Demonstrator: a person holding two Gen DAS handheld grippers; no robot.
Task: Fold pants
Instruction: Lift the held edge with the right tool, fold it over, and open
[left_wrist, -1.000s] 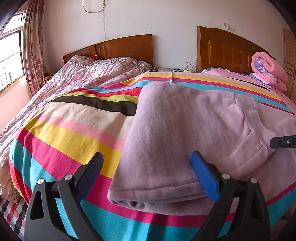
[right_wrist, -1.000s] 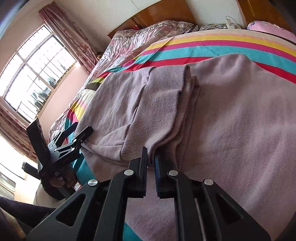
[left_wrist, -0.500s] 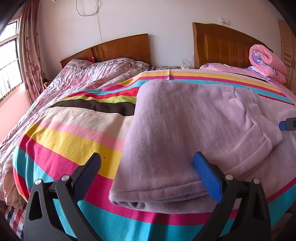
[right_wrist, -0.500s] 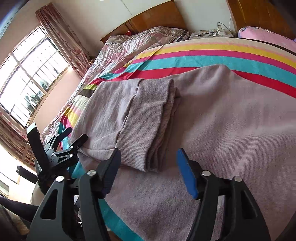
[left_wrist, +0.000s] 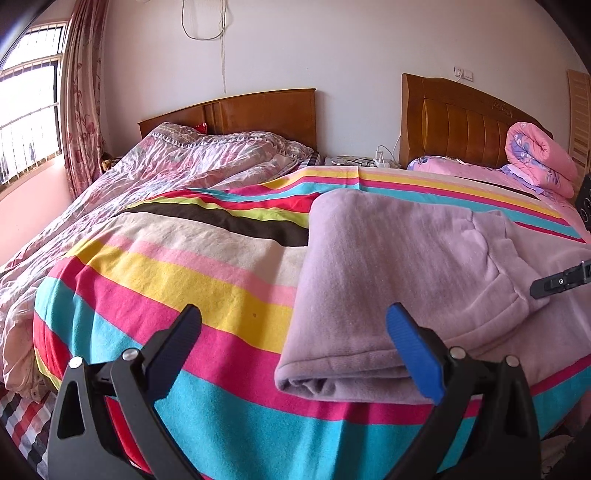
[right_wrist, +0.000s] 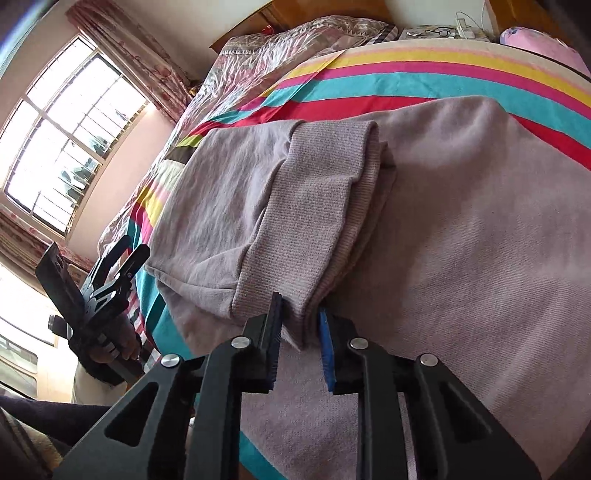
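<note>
On bed, R gripper (right_wrist: 300, 325) reclamped pants (right_wrist: 295, 221) cuff

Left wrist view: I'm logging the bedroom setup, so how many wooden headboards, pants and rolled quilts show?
Wooden headboards: 2
Pants: 1
Rolled quilts: 1
Total: 4
</note>
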